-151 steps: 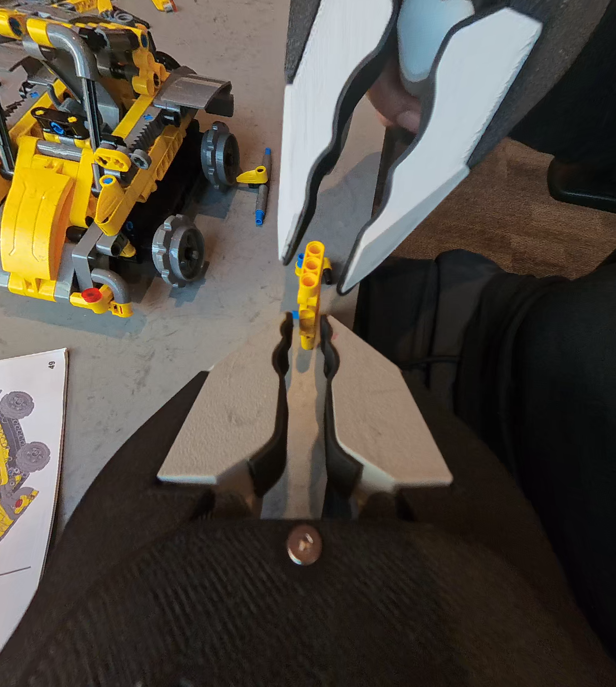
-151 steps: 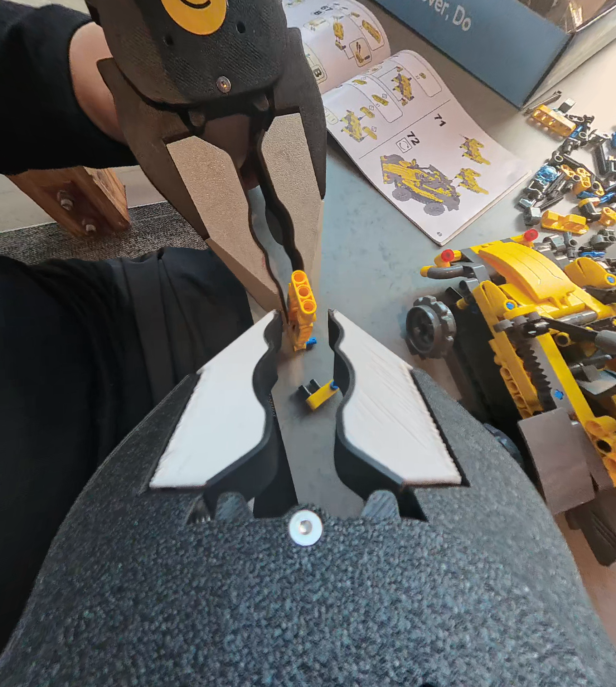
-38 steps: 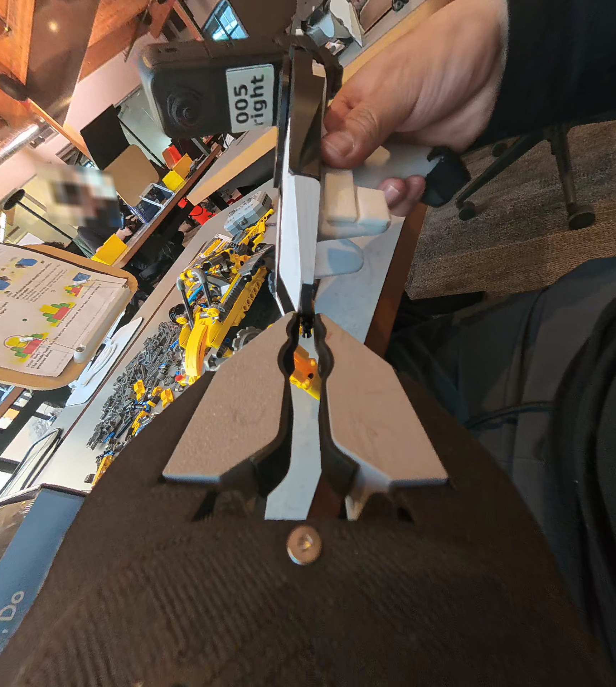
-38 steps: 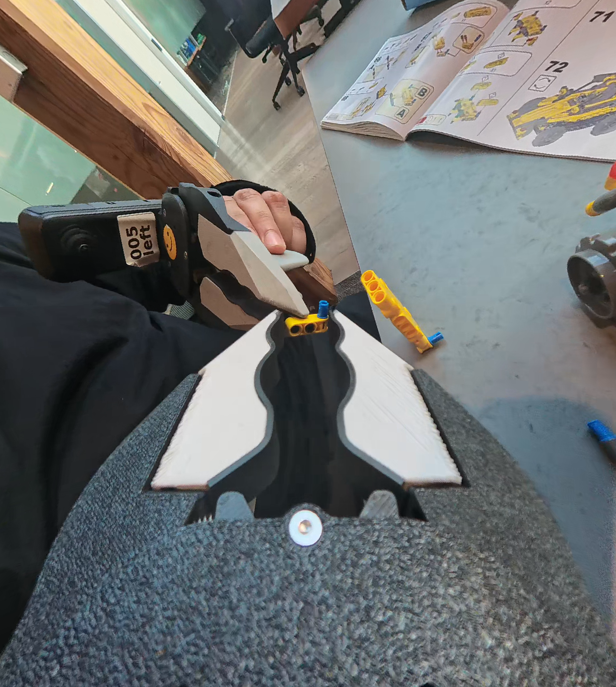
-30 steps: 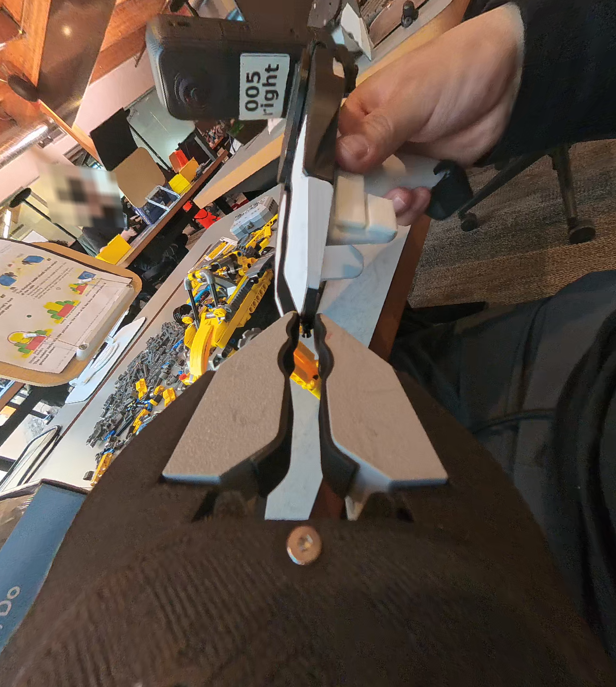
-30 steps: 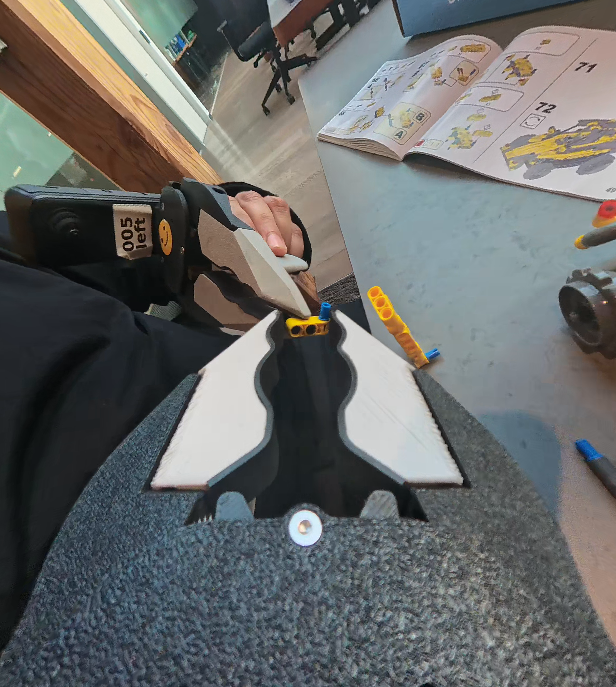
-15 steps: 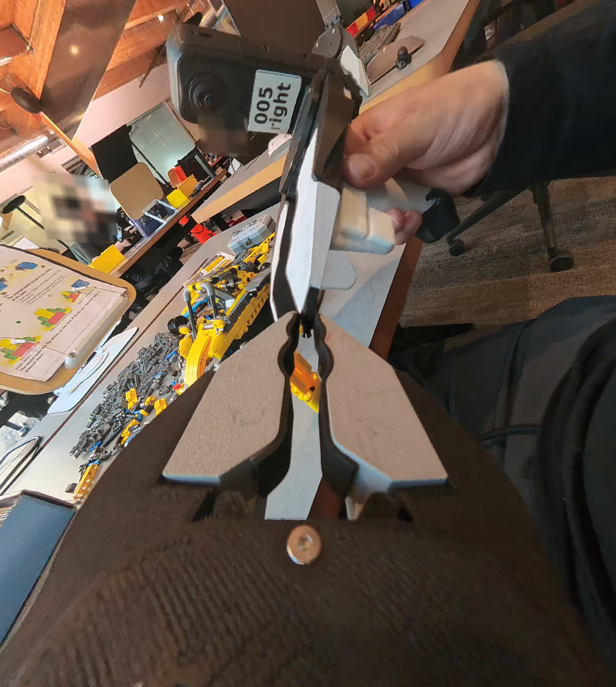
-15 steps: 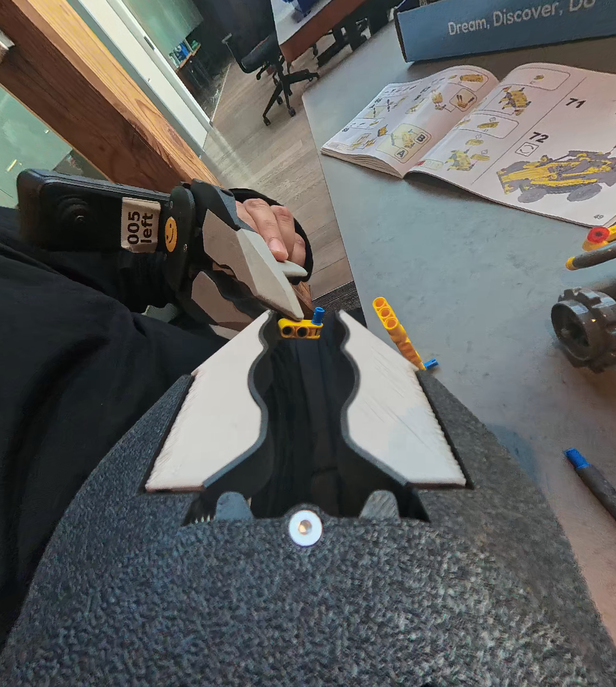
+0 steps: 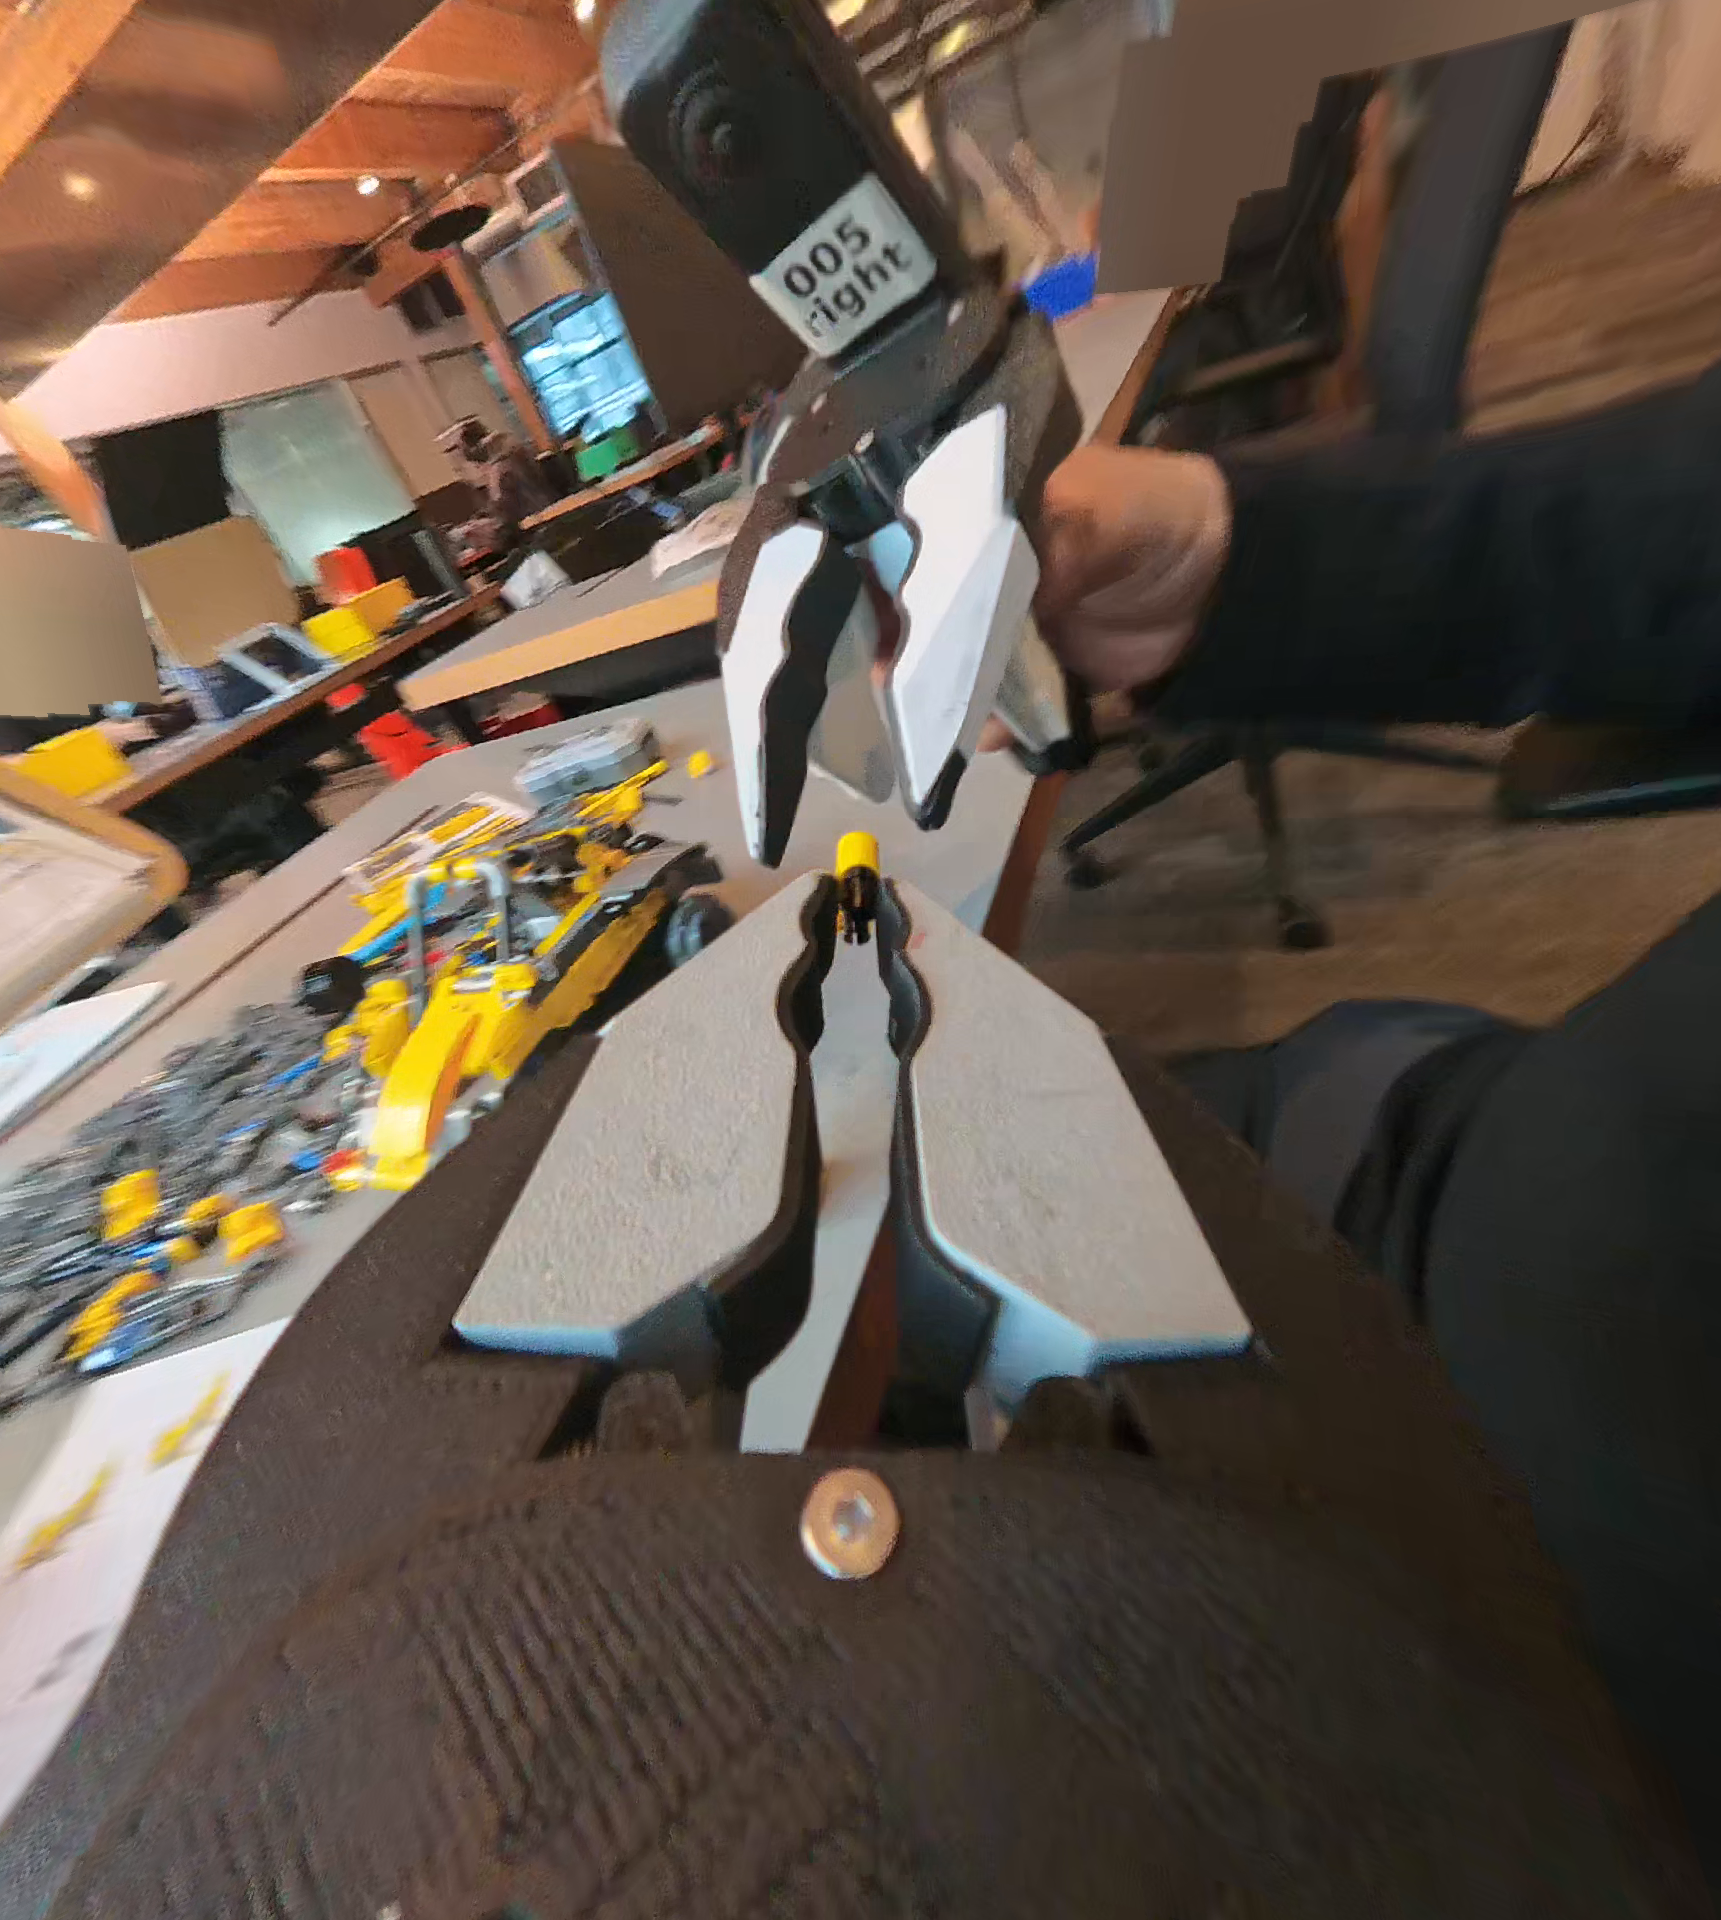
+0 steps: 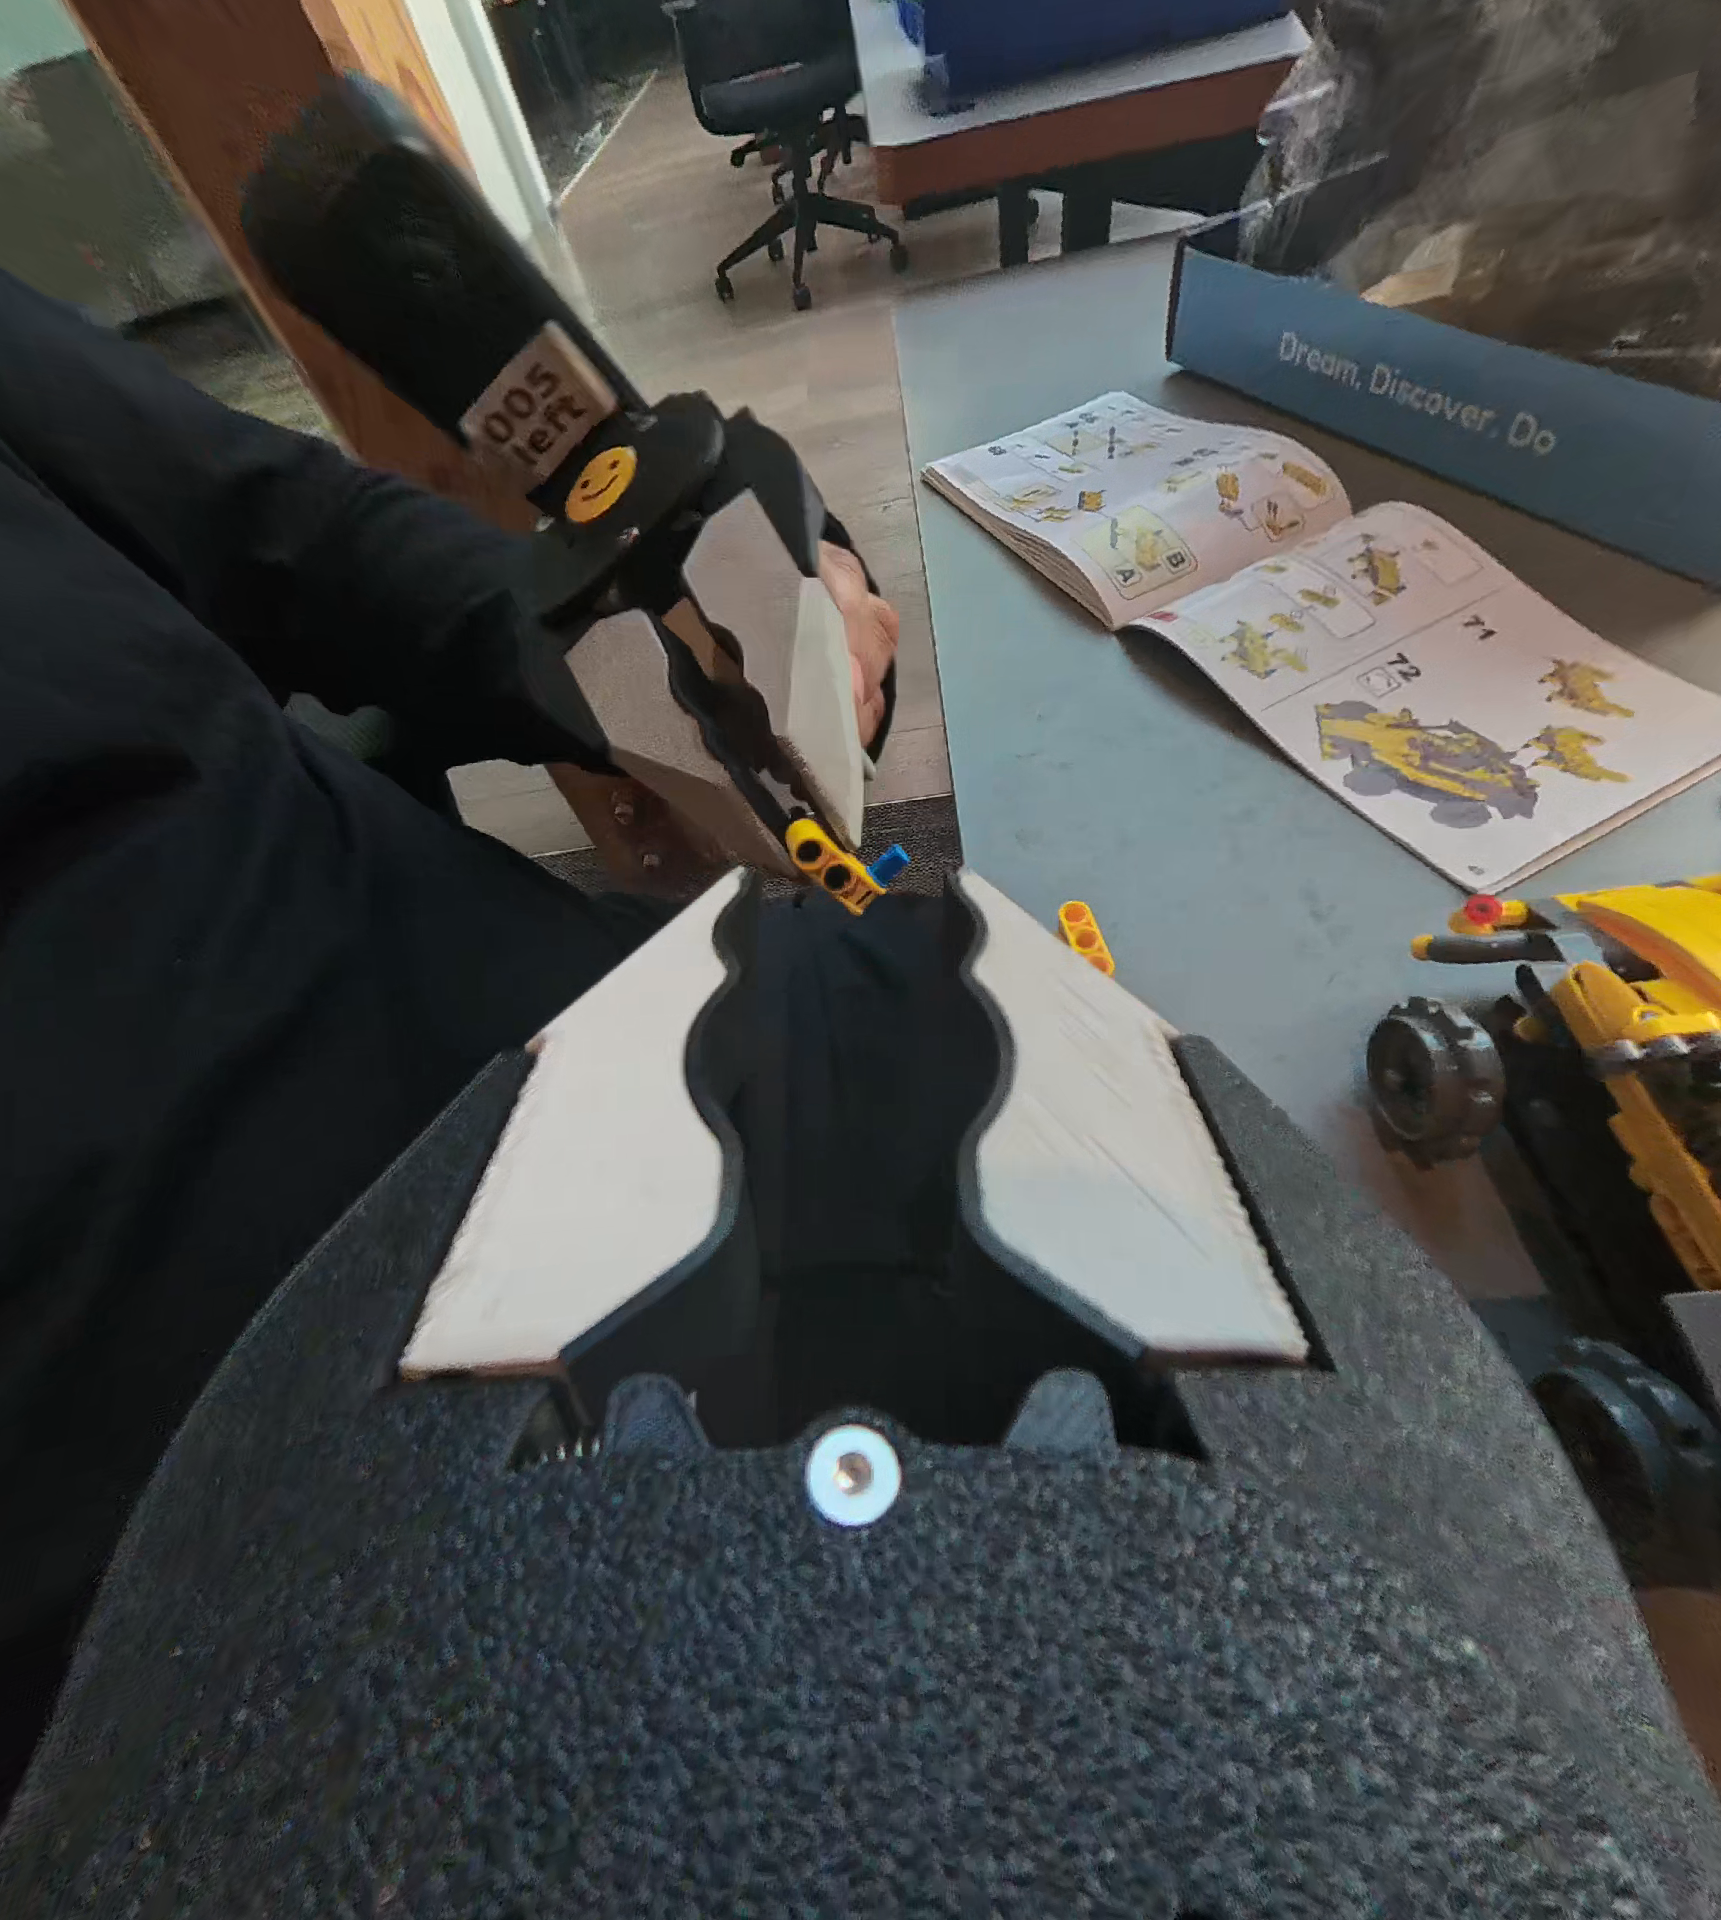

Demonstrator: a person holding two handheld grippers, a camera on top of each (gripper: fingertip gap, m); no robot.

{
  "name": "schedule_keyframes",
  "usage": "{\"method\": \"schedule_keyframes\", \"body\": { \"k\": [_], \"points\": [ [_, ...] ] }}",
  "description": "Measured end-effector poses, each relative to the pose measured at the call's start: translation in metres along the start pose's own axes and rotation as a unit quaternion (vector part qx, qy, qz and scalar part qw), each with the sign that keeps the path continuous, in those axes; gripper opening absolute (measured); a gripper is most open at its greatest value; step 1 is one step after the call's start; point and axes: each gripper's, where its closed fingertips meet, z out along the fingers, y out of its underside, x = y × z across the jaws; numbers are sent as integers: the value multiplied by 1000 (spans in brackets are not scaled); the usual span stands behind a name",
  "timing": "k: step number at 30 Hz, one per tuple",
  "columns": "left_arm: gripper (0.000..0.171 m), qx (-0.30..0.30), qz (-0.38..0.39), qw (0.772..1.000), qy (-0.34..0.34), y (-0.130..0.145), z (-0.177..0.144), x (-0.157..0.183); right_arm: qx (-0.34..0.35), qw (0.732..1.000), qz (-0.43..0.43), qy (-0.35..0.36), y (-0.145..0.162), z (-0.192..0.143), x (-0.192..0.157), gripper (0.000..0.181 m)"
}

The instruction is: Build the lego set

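Left wrist view: a small yellow piece is pinched at the left gripper tips. The right gripper is spread wide, with nothing held, just beside that piece.

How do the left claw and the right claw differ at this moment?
The left claw is shut on a small yellow beam with a blue pin; the right claw is open and holds nothing. The left claw's plates look grey, the right claw's whiter. Both are hand-held near the table edge.

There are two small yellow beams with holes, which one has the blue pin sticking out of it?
The short yellow beam pinched in the left gripper, held off the table. The other yellow beam lies on the grey table, its near end hidden.
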Motion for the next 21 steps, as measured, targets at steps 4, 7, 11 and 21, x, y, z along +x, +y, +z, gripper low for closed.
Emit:
{"method": "schedule_keyframes", "body": {
  "k": [4, 7, 11, 21],
  "points": [
    [4, 77, -99, 987, 104, -20, -7, 16, -19, 997, -73, 13, -2, -4, -12, 27],
    [4, 115, -141, 974, 136, -28, -11, 18, -21, 992, -124, 3, -7, -2, -30, 22],
    [4, 119, -133, 976, 124, -29, -11, 15, -41, 986, -158, 40, -7, 2, -28, 10],
    [4, 114, -141, 978, 105, -25, -8, 11, -28, 989, -139, 37, -7, 2, -25, 7]
  ]
}}
